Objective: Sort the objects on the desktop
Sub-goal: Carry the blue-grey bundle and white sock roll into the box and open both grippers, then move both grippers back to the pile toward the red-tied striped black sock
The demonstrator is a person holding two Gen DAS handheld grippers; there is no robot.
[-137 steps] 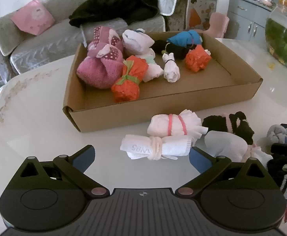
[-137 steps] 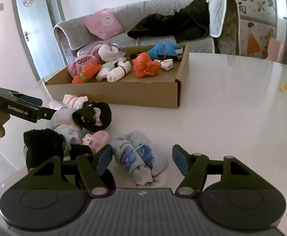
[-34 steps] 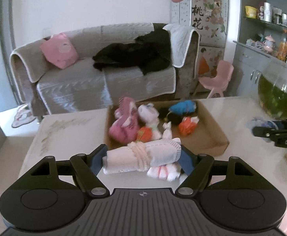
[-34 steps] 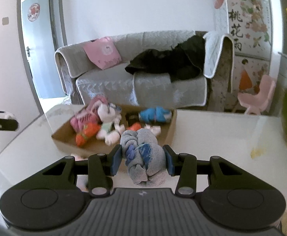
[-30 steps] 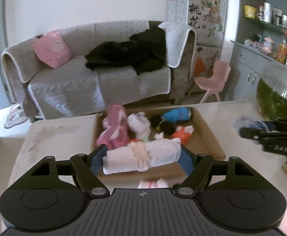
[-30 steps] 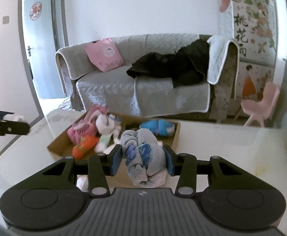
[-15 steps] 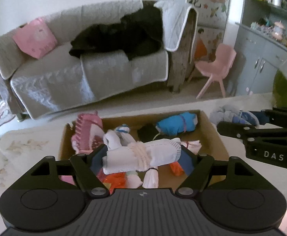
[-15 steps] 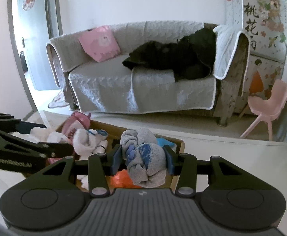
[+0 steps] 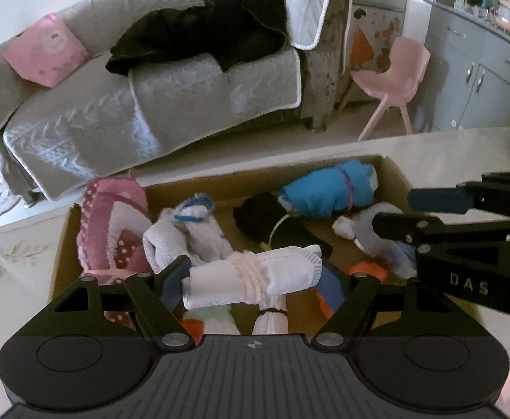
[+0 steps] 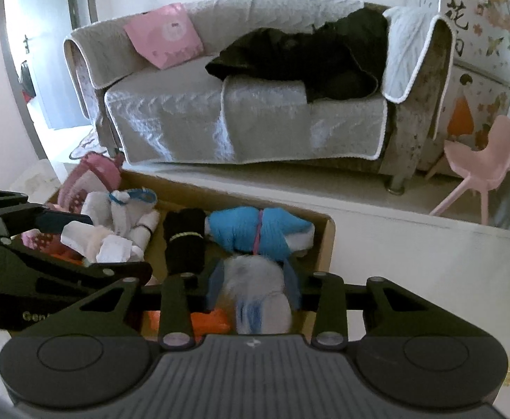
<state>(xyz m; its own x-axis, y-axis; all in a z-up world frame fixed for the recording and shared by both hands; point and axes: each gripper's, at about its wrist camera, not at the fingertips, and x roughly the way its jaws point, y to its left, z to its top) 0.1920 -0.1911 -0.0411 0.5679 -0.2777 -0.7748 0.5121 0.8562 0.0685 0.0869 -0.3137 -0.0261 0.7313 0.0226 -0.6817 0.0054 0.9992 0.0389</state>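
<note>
We see a white rolled sock bundle (image 9: 253, 277), bound at its middle with a cream band, clamped crosswise in the left gripper (image 9: 251, 279) above the cardboard box (image 9: 393, 171). The right gripper (image 10: 253, 289) grips a blurred grey-and-blue sock bundle (image 10: 255, 293) over the same box; its jaws have just been closing, beside a blue roll (image 10: 255, 230).

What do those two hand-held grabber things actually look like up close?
Both are matte black plastic. The left gripper has a ribbed dark grey body, two round discs, angled link arms with silver pivot screws, and blue pads on its fingers. The right gripper is built alike; from the side it shows white letters "DAS". The left one's side shows "Gen", partly hidden.
</note>
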